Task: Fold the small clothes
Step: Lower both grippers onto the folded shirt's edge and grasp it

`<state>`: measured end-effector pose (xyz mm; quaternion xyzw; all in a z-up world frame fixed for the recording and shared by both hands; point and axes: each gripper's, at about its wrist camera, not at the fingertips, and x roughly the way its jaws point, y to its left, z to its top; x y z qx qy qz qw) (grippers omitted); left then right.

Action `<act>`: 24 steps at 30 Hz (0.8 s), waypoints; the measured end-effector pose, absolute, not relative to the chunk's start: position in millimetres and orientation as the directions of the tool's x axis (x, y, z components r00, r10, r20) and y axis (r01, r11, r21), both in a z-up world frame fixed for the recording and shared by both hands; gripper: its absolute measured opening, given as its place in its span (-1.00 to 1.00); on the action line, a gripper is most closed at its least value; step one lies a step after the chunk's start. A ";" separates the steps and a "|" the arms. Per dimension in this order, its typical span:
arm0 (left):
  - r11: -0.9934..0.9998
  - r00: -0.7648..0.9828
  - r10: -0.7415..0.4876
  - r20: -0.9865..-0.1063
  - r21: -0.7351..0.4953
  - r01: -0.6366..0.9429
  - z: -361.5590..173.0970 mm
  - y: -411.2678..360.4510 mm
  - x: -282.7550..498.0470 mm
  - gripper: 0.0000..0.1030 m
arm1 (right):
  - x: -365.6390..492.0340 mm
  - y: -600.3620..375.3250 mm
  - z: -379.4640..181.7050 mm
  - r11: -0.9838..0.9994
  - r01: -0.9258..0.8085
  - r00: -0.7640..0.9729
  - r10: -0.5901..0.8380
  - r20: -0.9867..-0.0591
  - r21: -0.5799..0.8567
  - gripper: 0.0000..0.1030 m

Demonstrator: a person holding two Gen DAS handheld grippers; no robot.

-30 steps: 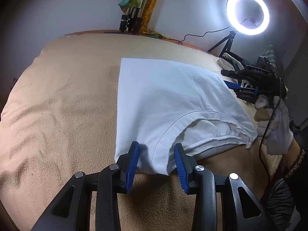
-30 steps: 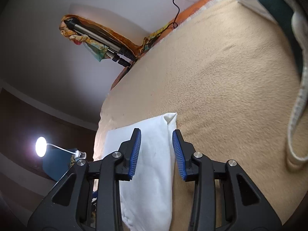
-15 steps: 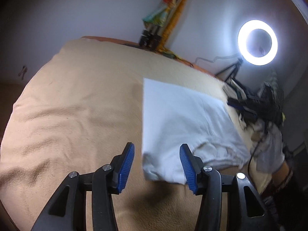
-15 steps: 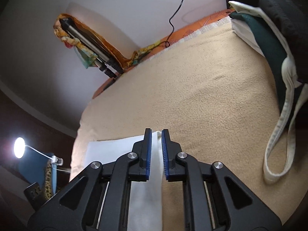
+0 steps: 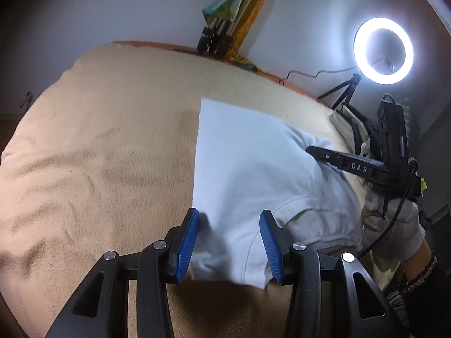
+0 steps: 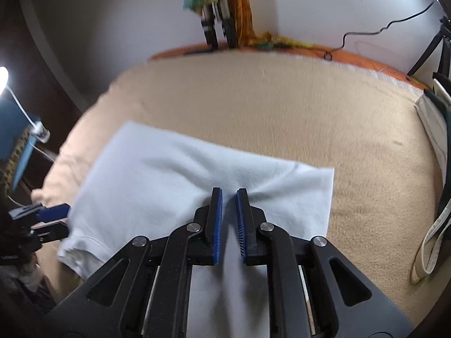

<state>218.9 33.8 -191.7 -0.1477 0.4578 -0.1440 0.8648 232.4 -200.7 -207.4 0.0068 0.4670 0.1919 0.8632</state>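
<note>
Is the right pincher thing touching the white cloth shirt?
Touching. The right wrist view shows the right gripper nearly shut on a pinched ridge of the white cotton shirt, with creases fanning out from its blue pads.

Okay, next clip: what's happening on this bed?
A person with tongs in each hand is folding a white T-shirt on a beige blanket. The right tongs are pinched on the shirt's fabric, which puckers toward them. The left tongs stand open, straddling the shirt's near corner.
</note>
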 end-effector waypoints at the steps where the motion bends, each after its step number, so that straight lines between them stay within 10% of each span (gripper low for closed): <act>1: 0.918 0.530 -0.380 -0.758 -0.381 0.113 -194.4 33.2 218.7 -0.13 | 231.3 -200.8 -205.9 0.927 -0.328 0.495 0.331 -0.803 0.180 -0.78; 24: 0.957 0.583 -0.289 -0.760 -0.238 0.164 -174.8 20.6 199.4 -0.13 | 250.7 -134.1 -207.2 0.918 -0.341 0.445 0.347 -0.826 0.202 -0.78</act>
